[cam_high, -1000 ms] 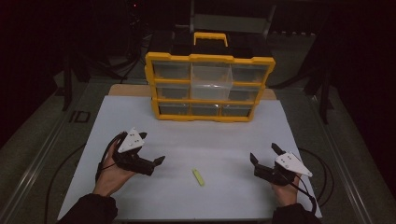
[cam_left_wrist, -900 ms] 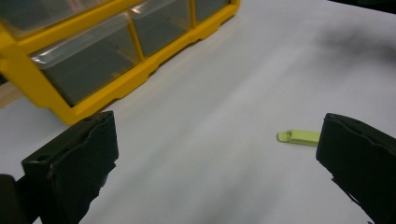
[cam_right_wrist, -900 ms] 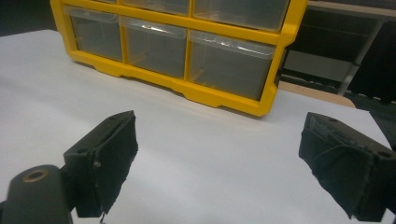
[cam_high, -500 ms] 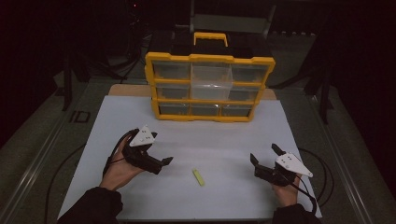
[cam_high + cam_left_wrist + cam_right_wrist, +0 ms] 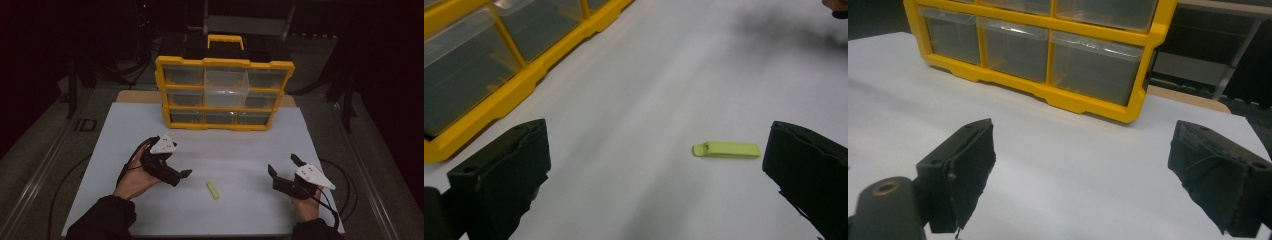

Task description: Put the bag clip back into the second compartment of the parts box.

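We are looking at a small green clip (image 5: 212,190) lying flat on the white table (image 5: 240,150), its long axis pointing away and slightly left. We are holding the left gripper (image 5: 183,174), jaws spread wide, just to its left, nearer than the right gripper (image 5: 283,166), also spread, facing the yellow drawer box (image 5: 225,95).

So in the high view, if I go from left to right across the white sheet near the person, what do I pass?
Left gripper → small yellow-green clip → right gripper. The yellow drawer cabinet stands farther back, so it is left out of the order.
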